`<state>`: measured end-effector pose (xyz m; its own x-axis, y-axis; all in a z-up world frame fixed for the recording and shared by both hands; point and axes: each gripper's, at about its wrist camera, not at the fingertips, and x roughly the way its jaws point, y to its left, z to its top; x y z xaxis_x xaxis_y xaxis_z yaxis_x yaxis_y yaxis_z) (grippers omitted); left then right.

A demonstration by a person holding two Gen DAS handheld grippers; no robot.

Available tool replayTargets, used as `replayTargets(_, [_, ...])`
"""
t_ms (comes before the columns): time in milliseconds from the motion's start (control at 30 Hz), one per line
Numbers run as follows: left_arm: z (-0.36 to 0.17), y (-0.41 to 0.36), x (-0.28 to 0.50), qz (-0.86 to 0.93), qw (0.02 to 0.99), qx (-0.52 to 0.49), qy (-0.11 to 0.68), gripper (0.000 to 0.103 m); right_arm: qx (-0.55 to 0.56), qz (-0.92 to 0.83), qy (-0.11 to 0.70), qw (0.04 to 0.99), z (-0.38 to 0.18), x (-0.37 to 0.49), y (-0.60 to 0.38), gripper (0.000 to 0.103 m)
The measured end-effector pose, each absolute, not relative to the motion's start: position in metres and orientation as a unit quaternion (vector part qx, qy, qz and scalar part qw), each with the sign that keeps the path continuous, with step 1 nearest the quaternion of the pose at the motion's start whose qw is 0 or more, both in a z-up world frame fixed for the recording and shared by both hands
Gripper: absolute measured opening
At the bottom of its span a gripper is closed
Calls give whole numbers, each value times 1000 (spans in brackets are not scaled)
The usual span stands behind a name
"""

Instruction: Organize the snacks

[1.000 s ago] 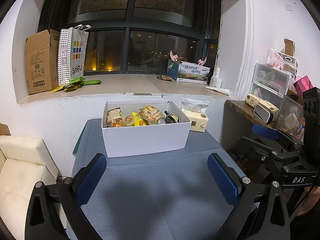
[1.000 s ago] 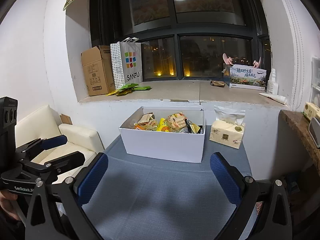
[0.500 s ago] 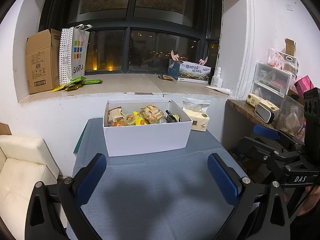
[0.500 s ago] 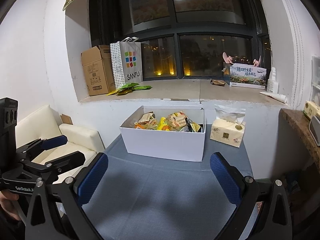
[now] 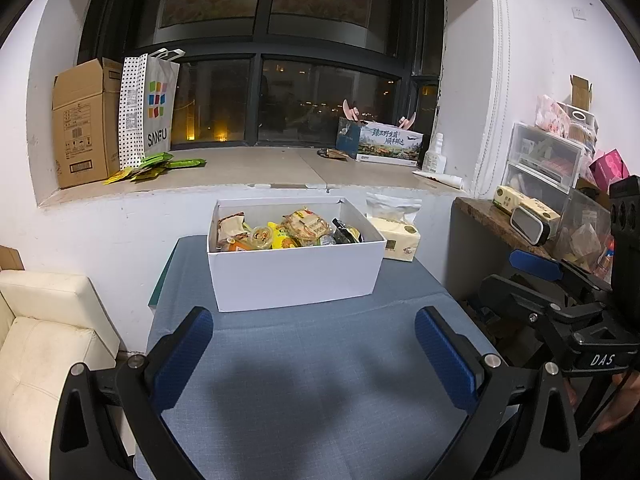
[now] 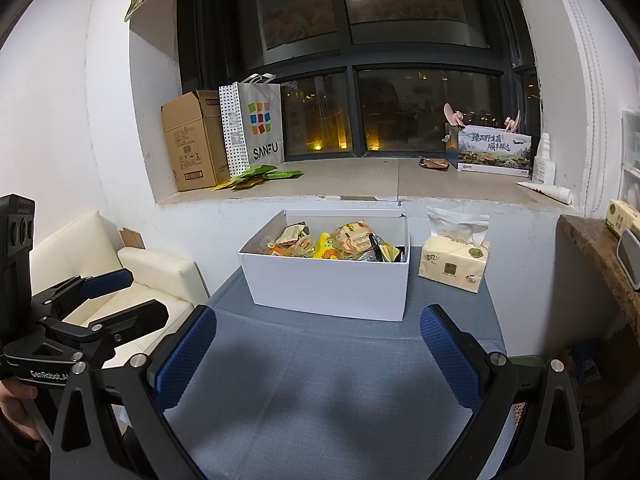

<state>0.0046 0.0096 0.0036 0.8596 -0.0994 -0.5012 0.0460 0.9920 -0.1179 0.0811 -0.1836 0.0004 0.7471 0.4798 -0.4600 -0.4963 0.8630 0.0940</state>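
Observation:
A white open box [image 5: 294, 276] stands at the far side of the blue-grey table [image 5: 320, 380], filled with several snack packets [image 5: 292, 230]. The box [image 6: 332, 288] and its snacks [image 6: 344, 240] also show in the right wrist view. My left gripper [image 5: 316, 356] is open and empty, held over the table short of the box. My right gripper [image 6: 320, 356] is open and empty, also short of the box. Each gripper appears at the edge of the other's view: the right one [image 5: 560, 292], the left one [image 6: 84, 308].
A tissue pack [image 6: 454, 258] lies right of the box. The window sill holds a cardboard box [image 5: 82, 124], a SANFU bag [image 5: 150, 108], green packets [image 5: 154, 164] and a printed carton [image 5: 380, 142]. A cream sofa [image 5: 44, 340] stands left, cluttered shelves [image 5: 548, 184] right.
Both views have drifted slightly, so the box sits a little lower and closer in frame. Both grippers stay open and empty.

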Motion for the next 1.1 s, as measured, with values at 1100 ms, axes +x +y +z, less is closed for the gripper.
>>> replayTargets(1100, [1, 8, 5, -38, 962, -46, 265, 103, -19, 262, 244, 934, -3, 79, -180, 103])
